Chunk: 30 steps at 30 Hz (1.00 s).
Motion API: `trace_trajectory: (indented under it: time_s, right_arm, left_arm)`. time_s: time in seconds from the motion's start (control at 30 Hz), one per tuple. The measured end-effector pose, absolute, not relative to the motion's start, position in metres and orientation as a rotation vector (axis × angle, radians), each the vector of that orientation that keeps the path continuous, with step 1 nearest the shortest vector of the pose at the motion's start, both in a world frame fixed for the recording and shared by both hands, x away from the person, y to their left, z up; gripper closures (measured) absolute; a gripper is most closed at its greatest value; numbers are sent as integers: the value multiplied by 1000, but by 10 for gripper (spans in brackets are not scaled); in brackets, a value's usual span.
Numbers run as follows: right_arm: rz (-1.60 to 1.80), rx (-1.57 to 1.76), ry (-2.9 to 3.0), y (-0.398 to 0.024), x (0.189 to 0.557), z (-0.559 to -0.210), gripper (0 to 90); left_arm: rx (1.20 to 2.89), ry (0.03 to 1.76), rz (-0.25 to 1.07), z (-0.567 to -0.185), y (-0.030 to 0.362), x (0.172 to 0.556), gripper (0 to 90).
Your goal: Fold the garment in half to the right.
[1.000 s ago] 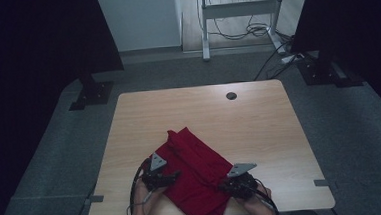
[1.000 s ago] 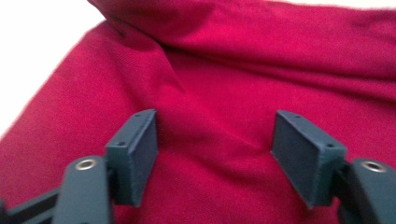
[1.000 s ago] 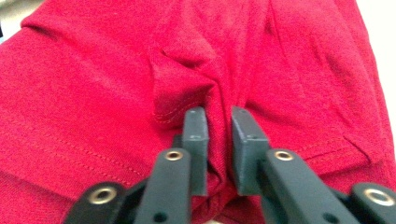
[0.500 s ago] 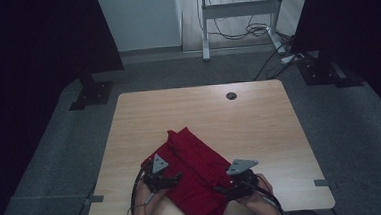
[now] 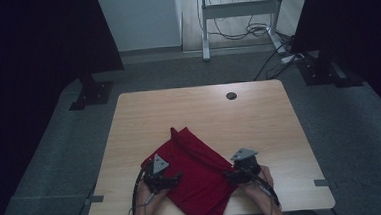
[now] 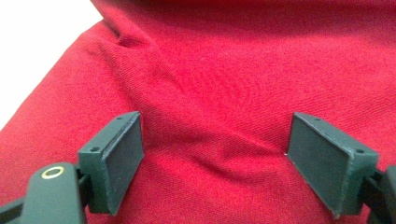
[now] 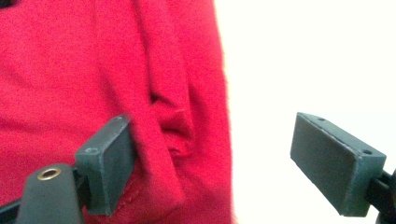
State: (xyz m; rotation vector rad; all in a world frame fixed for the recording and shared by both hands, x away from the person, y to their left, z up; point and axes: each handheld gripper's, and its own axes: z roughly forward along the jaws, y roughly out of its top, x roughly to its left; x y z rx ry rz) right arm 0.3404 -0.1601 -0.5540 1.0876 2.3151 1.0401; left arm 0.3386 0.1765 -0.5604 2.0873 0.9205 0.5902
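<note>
A red cloth (image 5: 197, 172) lies folded and rumpled near the table's front edge, one corner hanging over it. My left gripper (image 5: 174, 178) rests at the cloth's left side. In the left gripper view, my left gripper (image 6: 215, 140) has its pads wide apart, having just been opening; red cloth (image 6: 224, 84) lies beneath, not pinched. My right gripper (image 5: 229, 174) is at the cloth's right edge. In the right gripper view, my right gripper (image 7: 215, 140) has also just been opening; the folded hem (image 7: 177, 126) lies loose beside one pad.
The wooden table (image 5: 204, 111) has a round cable hole (image 5: 231, 95) at the back. Black stands flank it at left (image 5: 95, 91) and right (image 5: 326, 74). A desk frame with cables (image 5: 243, 14) stands behind on the grey floor.
My right gripper has shifted a little to the right and farther up the table beside the cloth's edge. The left gripper and the cloth look unmoved.
</note>
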Motion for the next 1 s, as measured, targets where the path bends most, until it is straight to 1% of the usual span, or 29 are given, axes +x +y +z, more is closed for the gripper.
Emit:
trace_trajectory:
  time_s: [0.1, 0.13, 0.23, 0.27, 0.4, 0.47, 0.57, 0.7, 0.77, 0.83, 0.87, 0.9, 1.0]
  right_arm:
    - [1068, 1117, 2308, -166, 341, -553, 162]
    - [1039, 1128, 2270, -179, 338, -546, 177]
    - [1066, 1135, 2258, -182, 337, -542, 177]
    - [1104, 1106, 2267, -178, 334, -534, 170]
    - [1117, 1068, 2294, -168, 334, -534, 162]
    - [1081, 1024, 2354, -152, 339, -546, 153]
    - [1002, 1058, 2356, -158, 343, -555, 153]
    - [1027, 1086, 2358, -162, 345, -557, 153]
    - [1075, 1151, 2356, -169, 346, -559, 154]
    - [1061, 1130, 2352, -170, 343, -557, 159]
    - [1036, 1057, 2340, -165, 338, -547, 164]
    - [1036, 1057, 2340, -165, 338, -547, 164]
    - [1094, 1002, 2342, -159, 333, -537, 164]
  left_arm:
    - [2084, 923, 589, -561, 176, 339, 184]
    - [2084, 923, 590, -561, 176, 339, 184]
    - [2085, 925, 592, -561, 176, 339, 182]
    - [2085, 925, 593, -561, 176, 339, 171]
    - [2087, 926, 597, -561, 176, 339, 153]
    - [2085, 933, 610, -561, 176, 338, 141]
    - [2081, 943, 612, -560, 176, 338, 127]
    - [2076, 946, 615, -560, 176, 338, 125]
    - [2063, 954, 621, -560, 177, 337, 124]
    - [2040, 973, 615, -559, 179, 337, 124]
    - [2041, 979, 621, -557, 179, 336, 122]
    - [2041, 979, 621, -557, 179, 336, 116]
    - [2041, 982, 641, -554, 178, 334, 108]
